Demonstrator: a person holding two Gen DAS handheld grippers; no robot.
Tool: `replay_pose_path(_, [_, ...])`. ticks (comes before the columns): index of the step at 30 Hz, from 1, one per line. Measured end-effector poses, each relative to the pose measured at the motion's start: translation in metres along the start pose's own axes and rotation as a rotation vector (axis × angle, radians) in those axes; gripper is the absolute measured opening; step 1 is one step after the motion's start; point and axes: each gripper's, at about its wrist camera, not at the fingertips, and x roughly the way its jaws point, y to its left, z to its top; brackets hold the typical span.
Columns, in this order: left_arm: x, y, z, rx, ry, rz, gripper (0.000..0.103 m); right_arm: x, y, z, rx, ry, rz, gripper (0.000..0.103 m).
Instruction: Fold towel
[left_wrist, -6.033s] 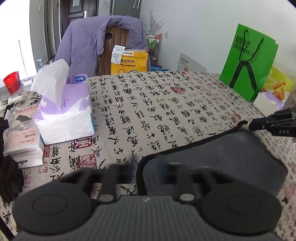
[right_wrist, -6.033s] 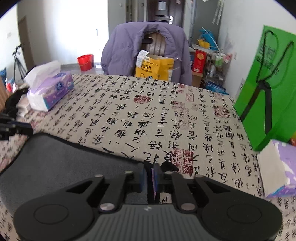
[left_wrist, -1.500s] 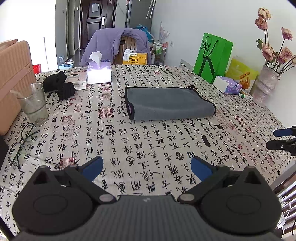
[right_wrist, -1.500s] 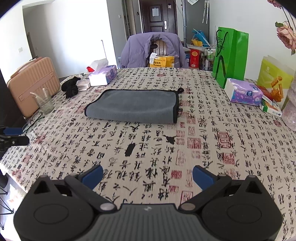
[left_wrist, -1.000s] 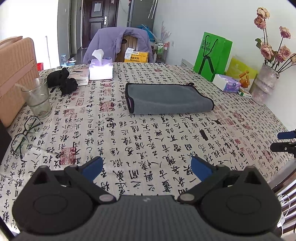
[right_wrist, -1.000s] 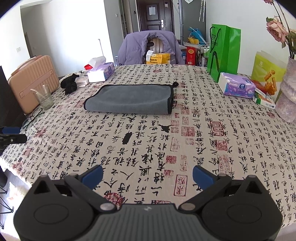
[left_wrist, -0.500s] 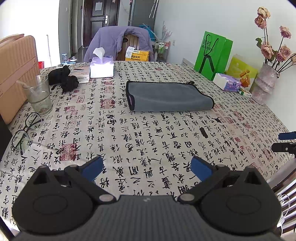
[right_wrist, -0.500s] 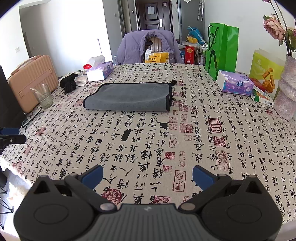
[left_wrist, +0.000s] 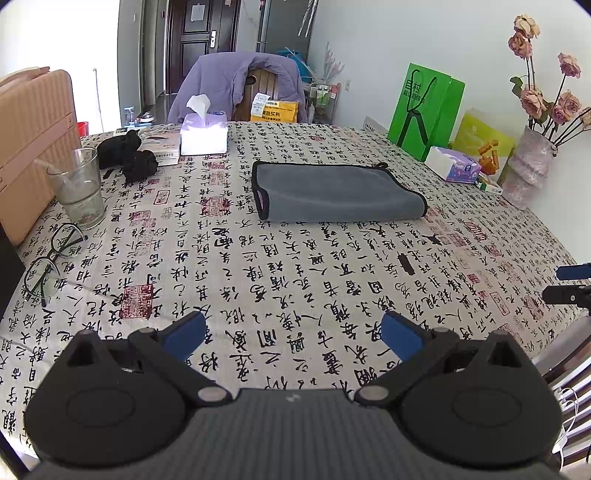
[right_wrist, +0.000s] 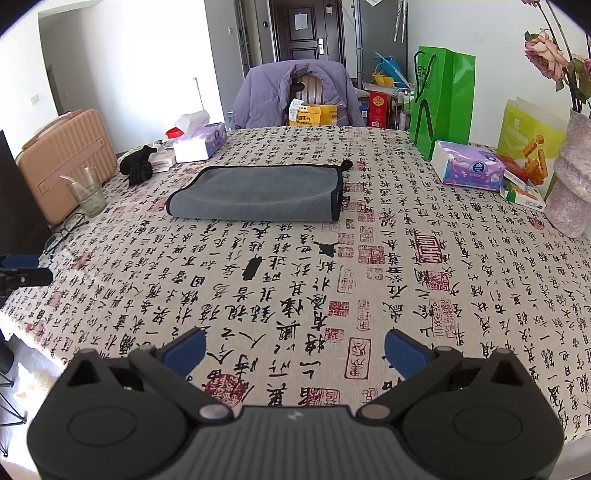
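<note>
Both grippers have pulled well back from the grey black-edged microfibre towel (left_wrist: 338, 192), which lies folded on the calligraphy-print tablecloth (left_wrist: 295, 280). Left gripper (left_wrist: 291, 332) and right gripper (right_wrist: 293, 345) hang with tongs wide apart, holding nothing, so the fold looks finished

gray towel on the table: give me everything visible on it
The gray towel is a plush, microfibre-looking cloth with black edge binding and a small black loop at one far corner. It lies flat, folded over into a wide rectangle, the rounded fold along its near edge. A sliver of pink shows inside its open end in the left wrist view. It rests on the calligraphy-print tablecloth, mid-table. Nothing else touches it; both grippers are well short of it, open.
</note>
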Motion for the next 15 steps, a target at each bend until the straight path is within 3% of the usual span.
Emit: replay_pose_path(15, [-0.0024, -0.0021, 0.0011, 0.006, -0.003, 0.005, 0.103, -0.0008, -0.0005, -0.0003, 0.000, -0.001, 0.000, 0.103])
